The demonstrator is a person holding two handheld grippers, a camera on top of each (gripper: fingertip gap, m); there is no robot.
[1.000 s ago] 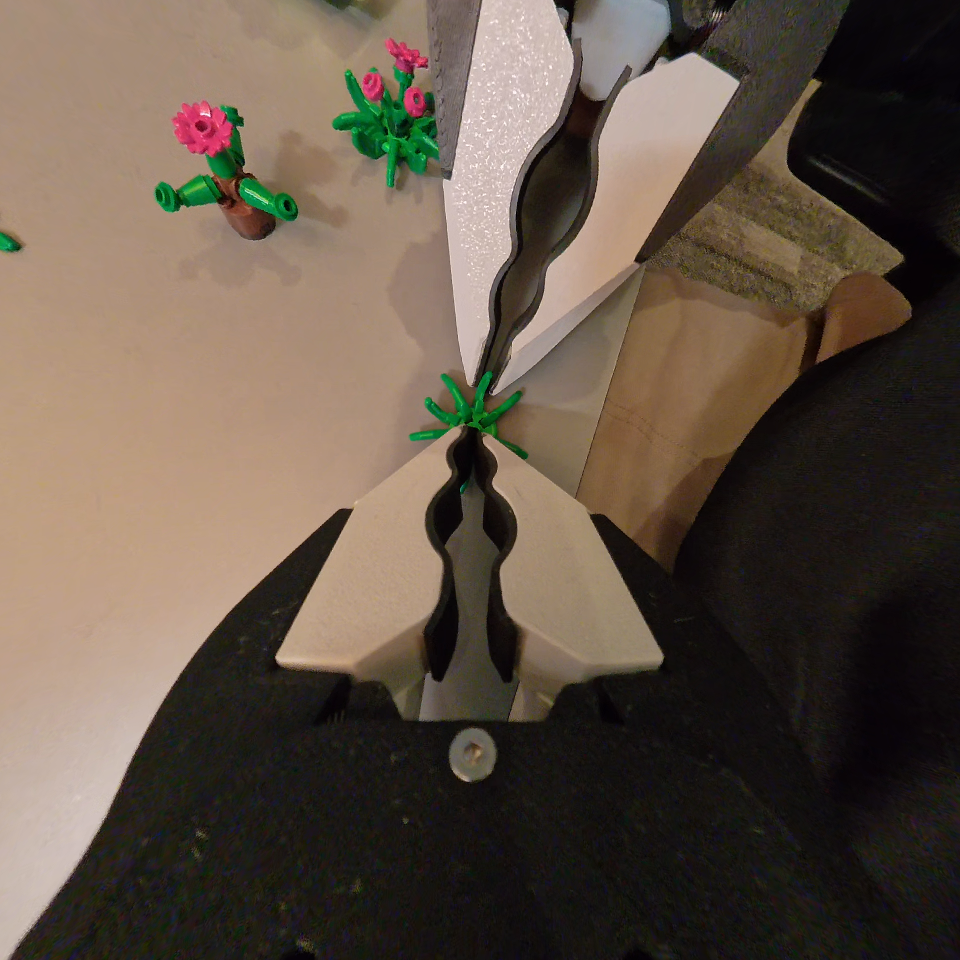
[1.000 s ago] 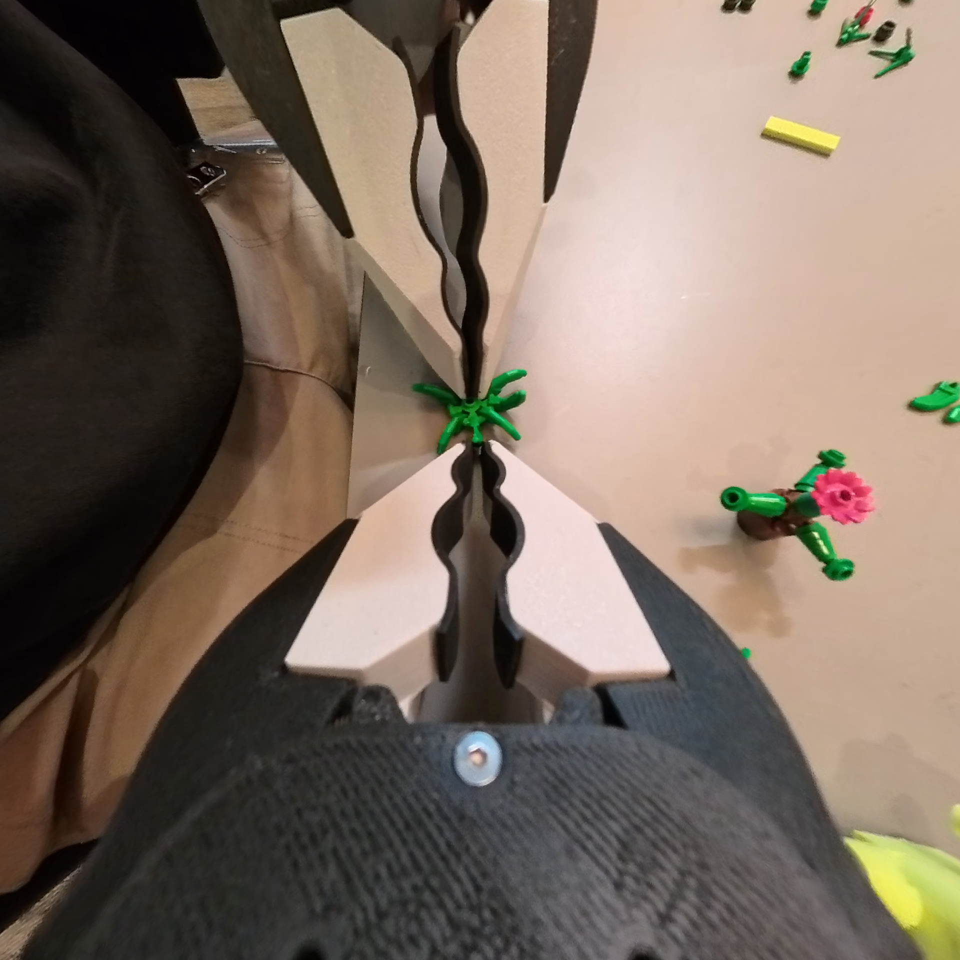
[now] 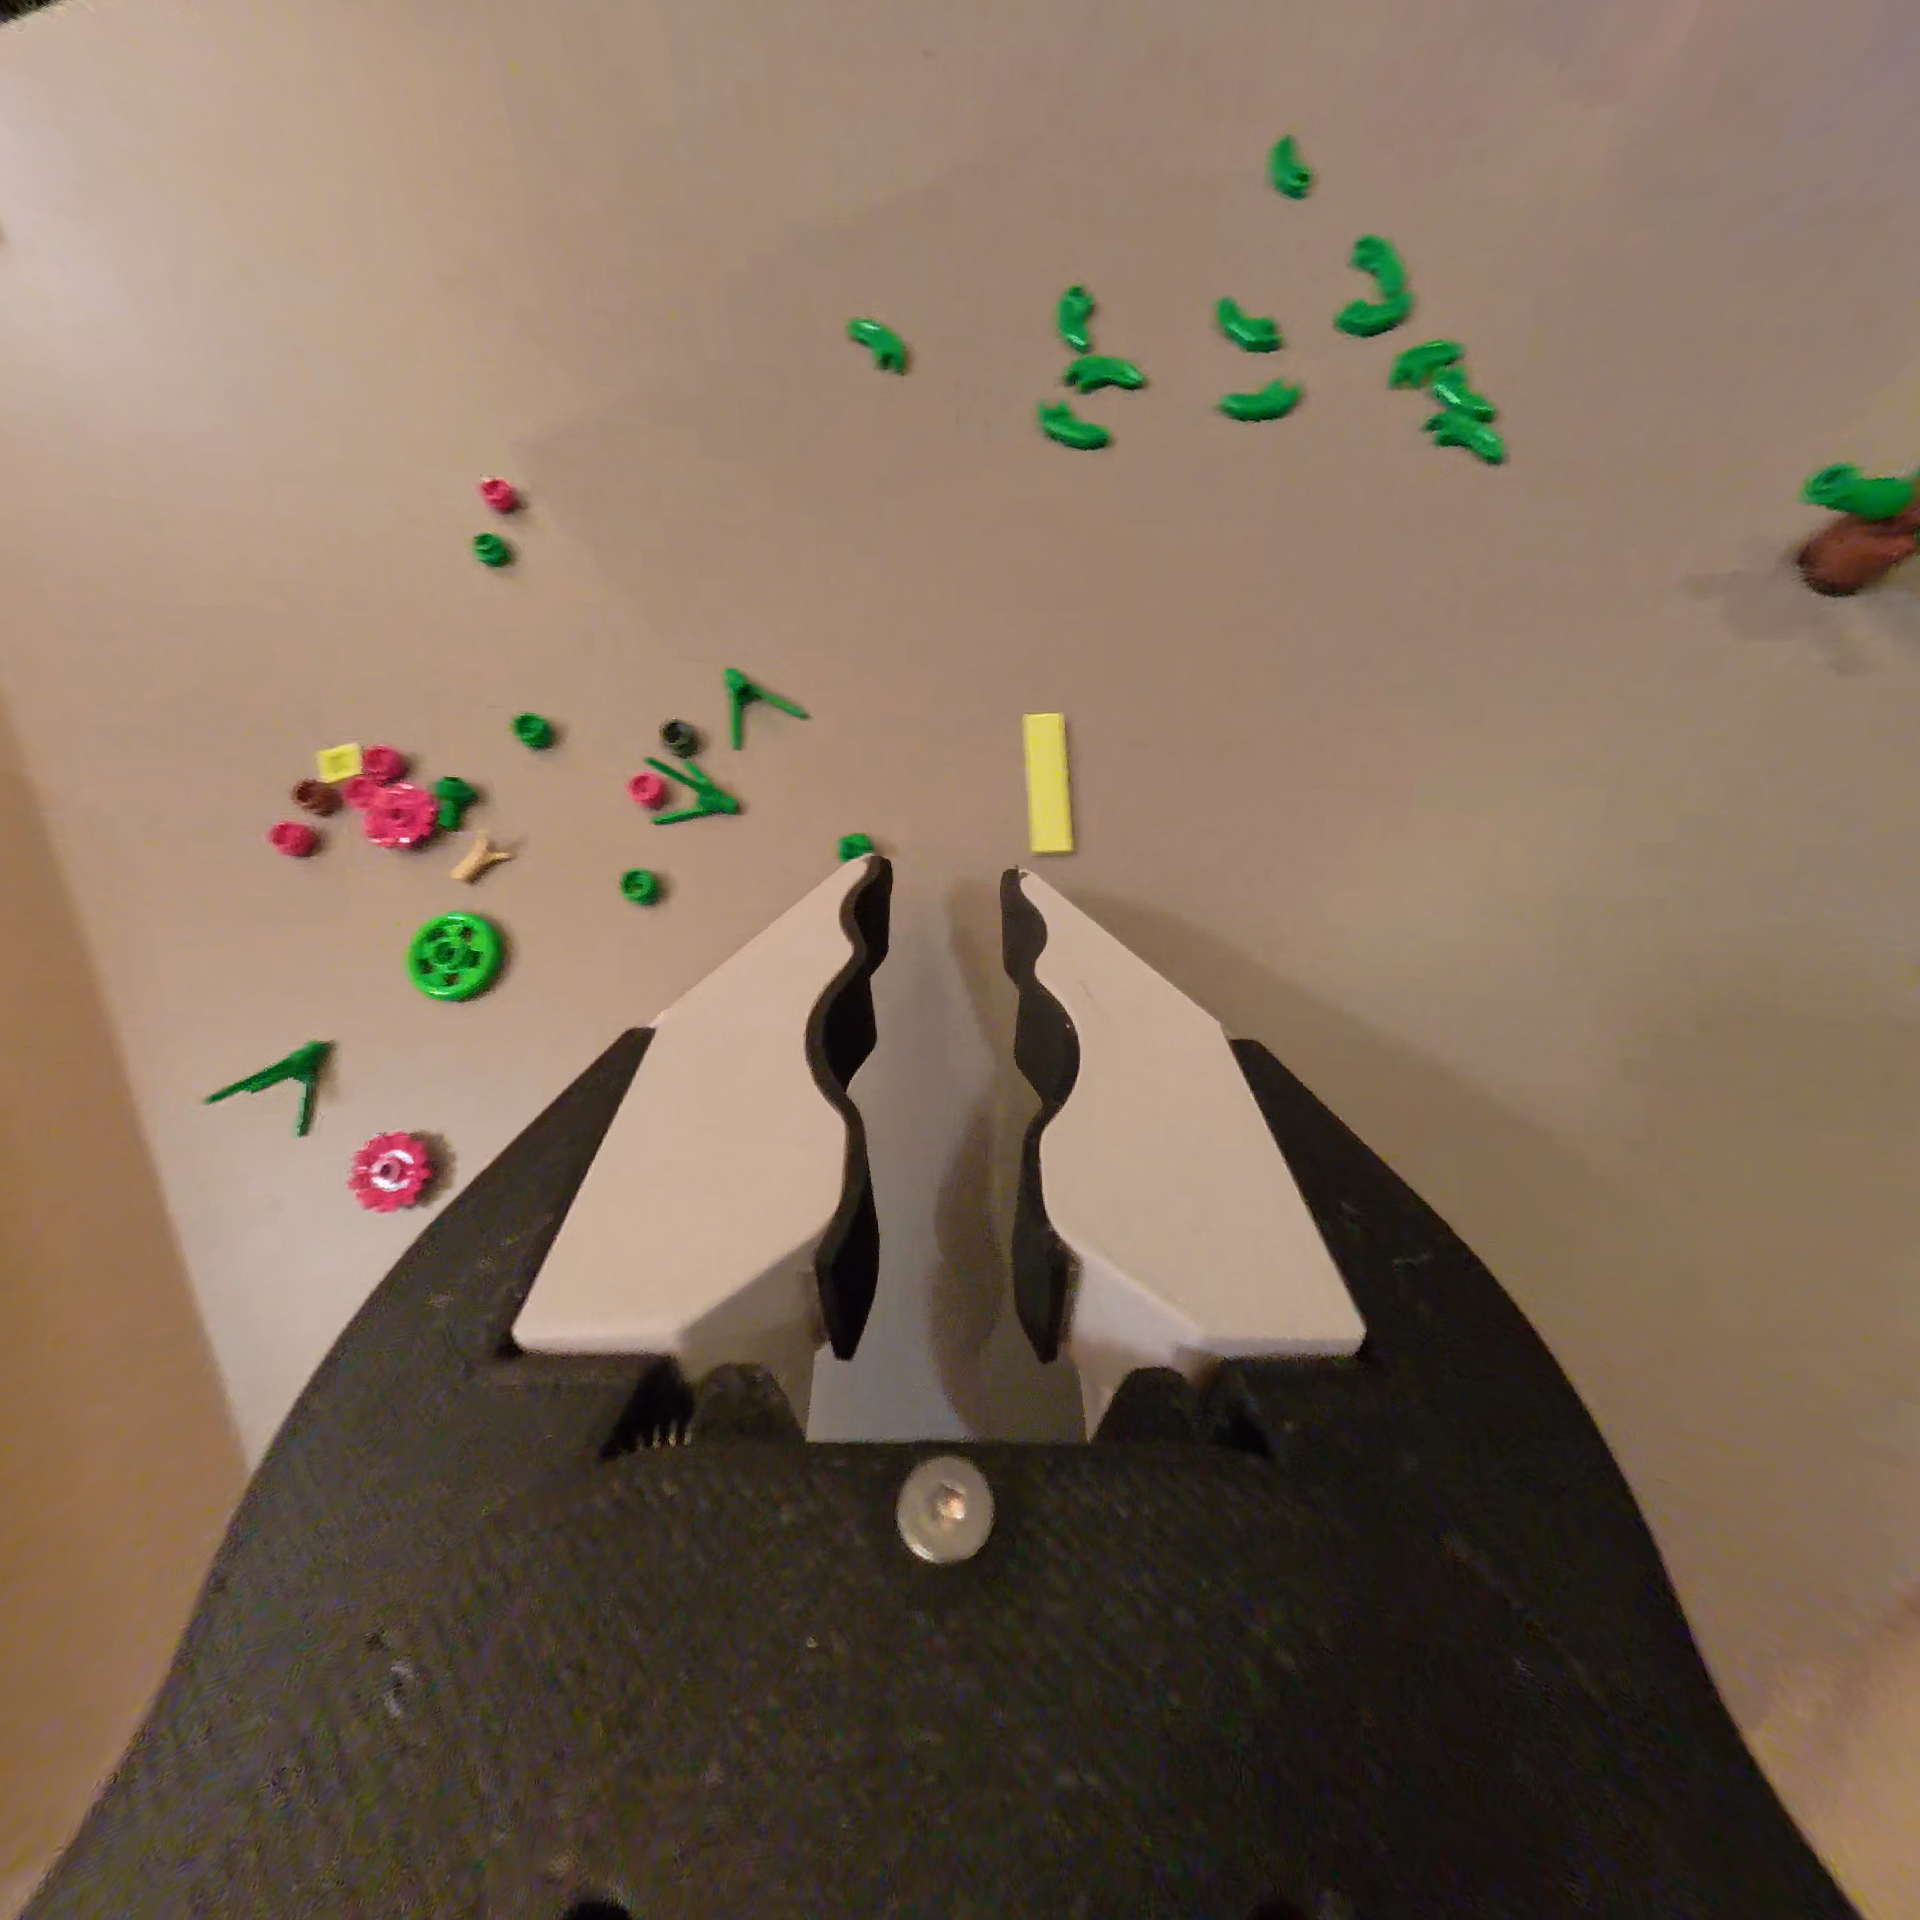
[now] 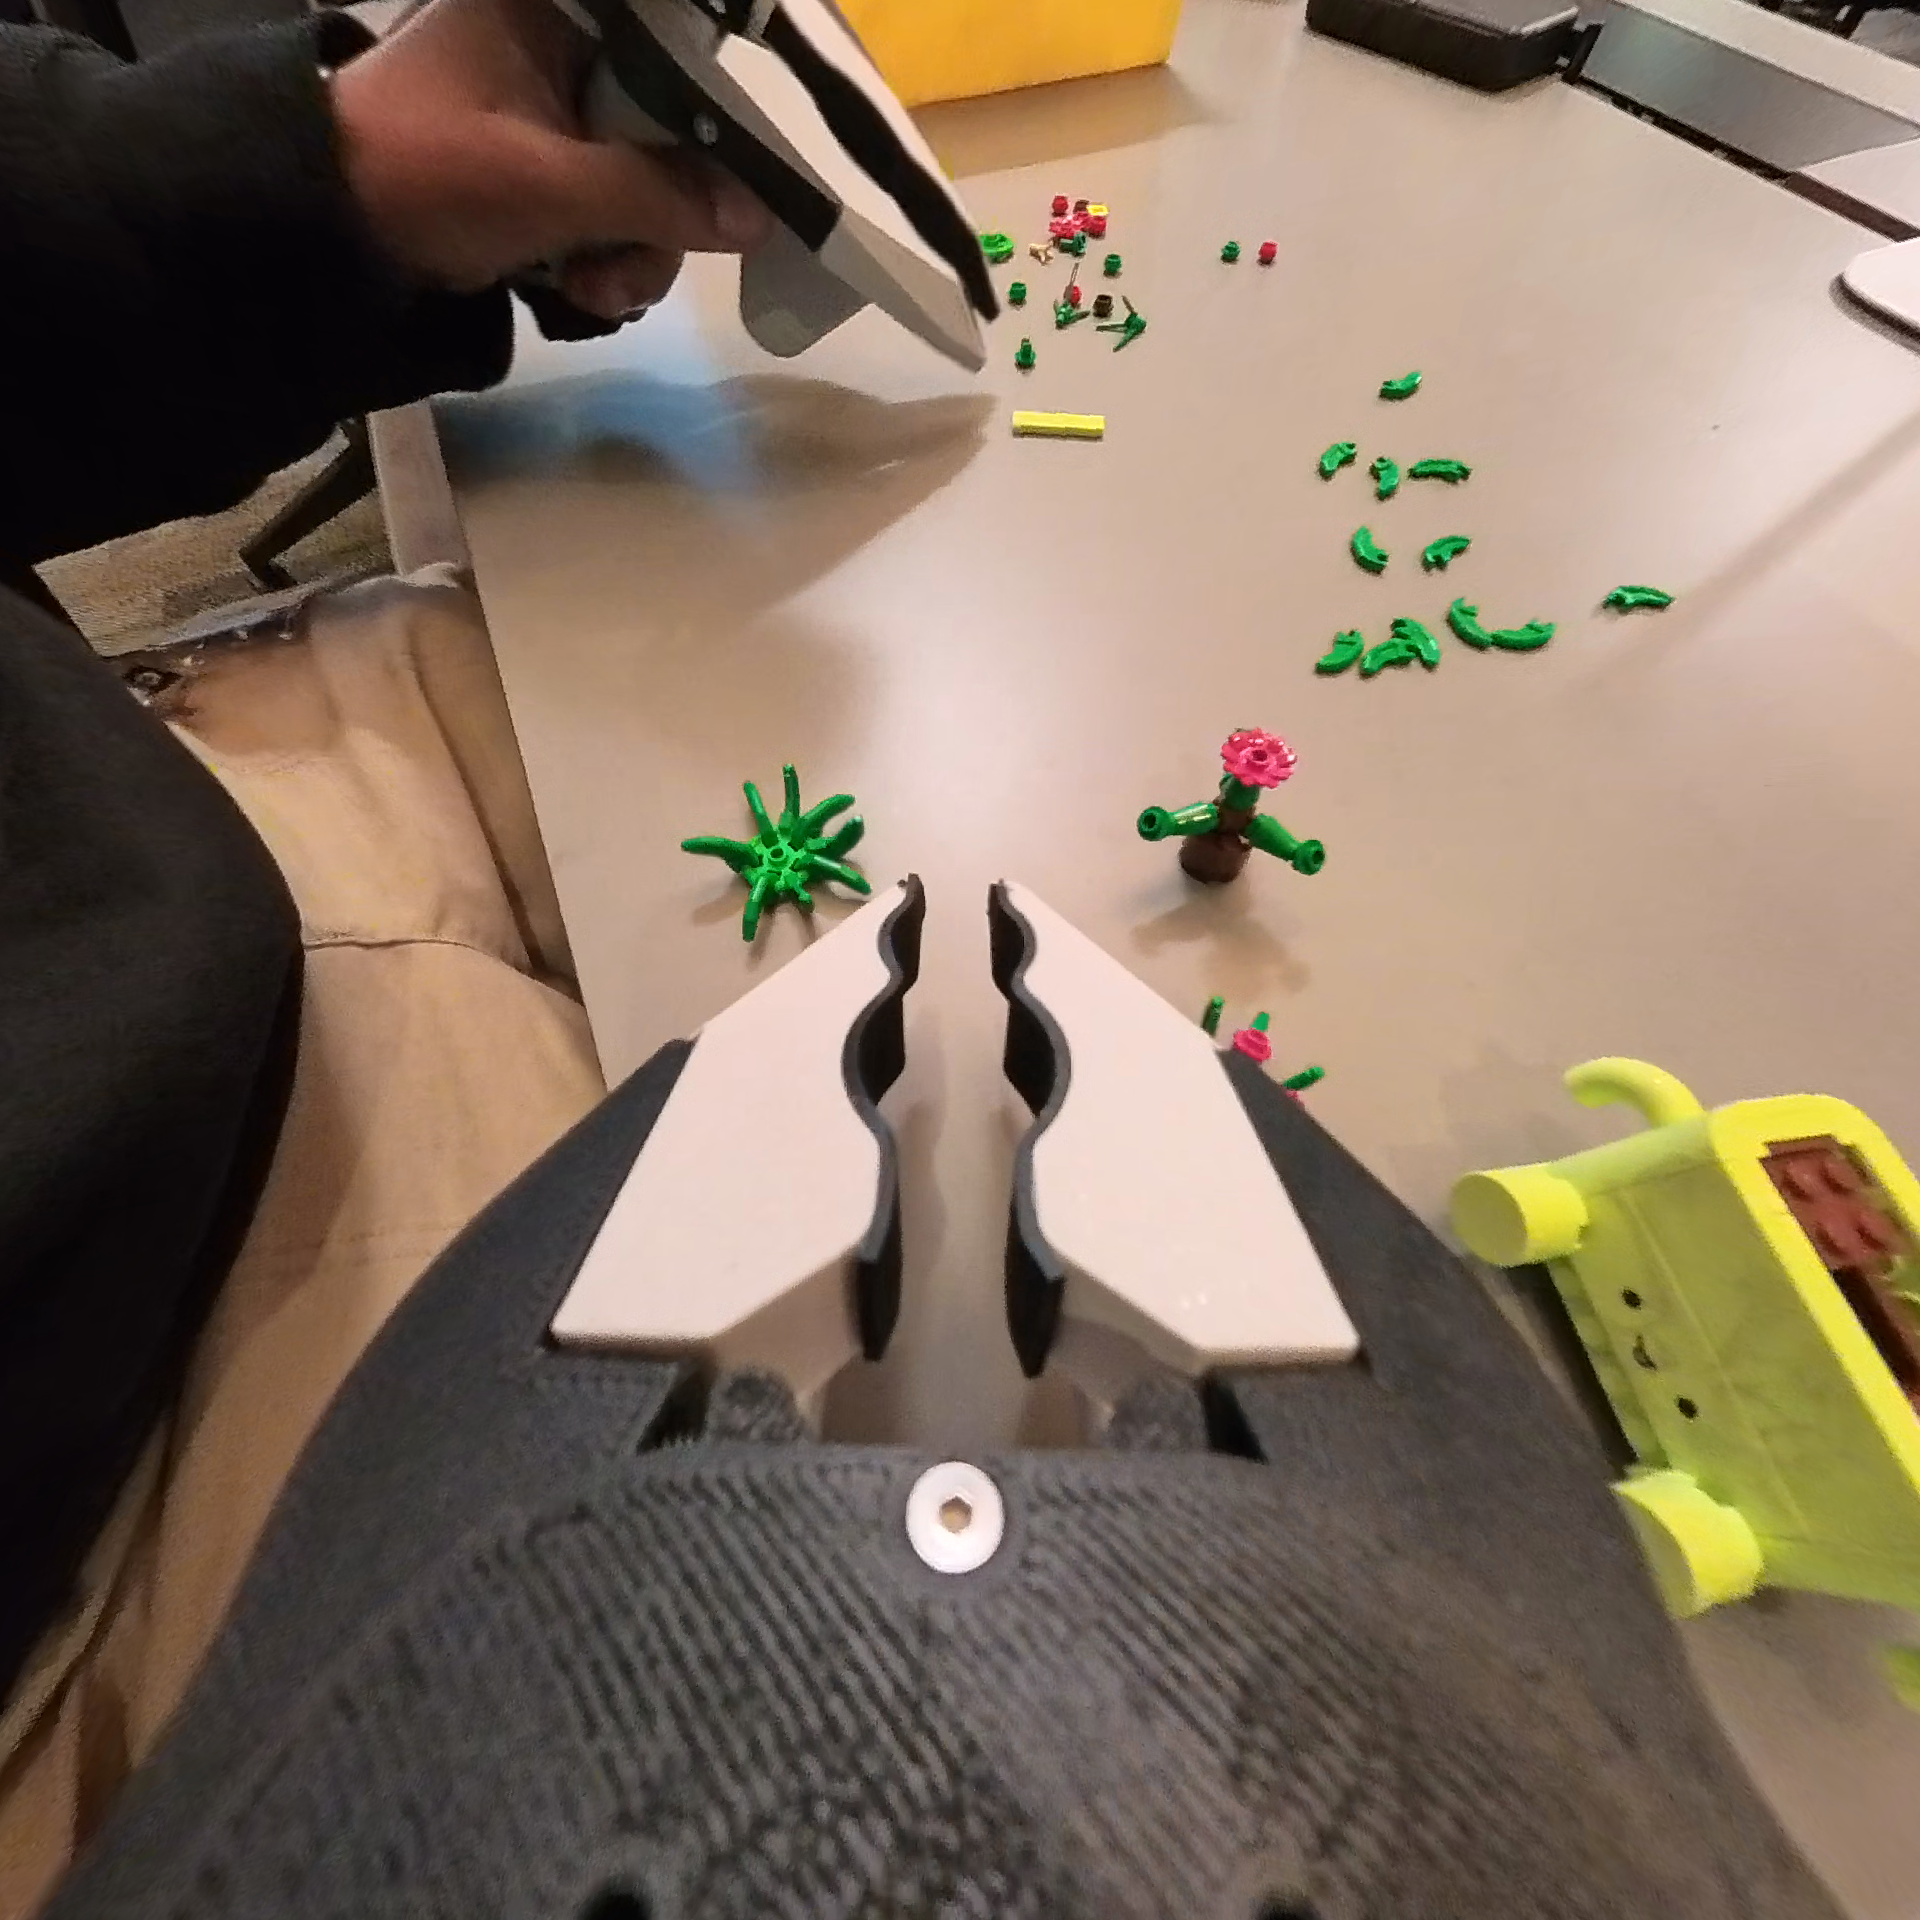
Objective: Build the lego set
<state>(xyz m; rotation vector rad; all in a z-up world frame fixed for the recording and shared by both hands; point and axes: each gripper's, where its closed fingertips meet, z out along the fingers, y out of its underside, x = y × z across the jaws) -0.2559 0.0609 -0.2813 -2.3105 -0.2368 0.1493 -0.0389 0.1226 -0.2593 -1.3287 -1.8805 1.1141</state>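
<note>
Both of your hand-held grippers, left [image 3: 943, 871] and right [image 4: 954, 885], are slightly parted and empty. The spiky green leaf piece [image 4: 781, 854] lies loose on the counter [image 4: 935, 644] near its edge. A careless sweep could knock it off.

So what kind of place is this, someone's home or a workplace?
Probably an office or lab workspace, not a home. A long smooth tan table carries scattered lego pieces, a yellow bin sits at its far end, and grey carpet shows beside the table's metal leg.
</note>
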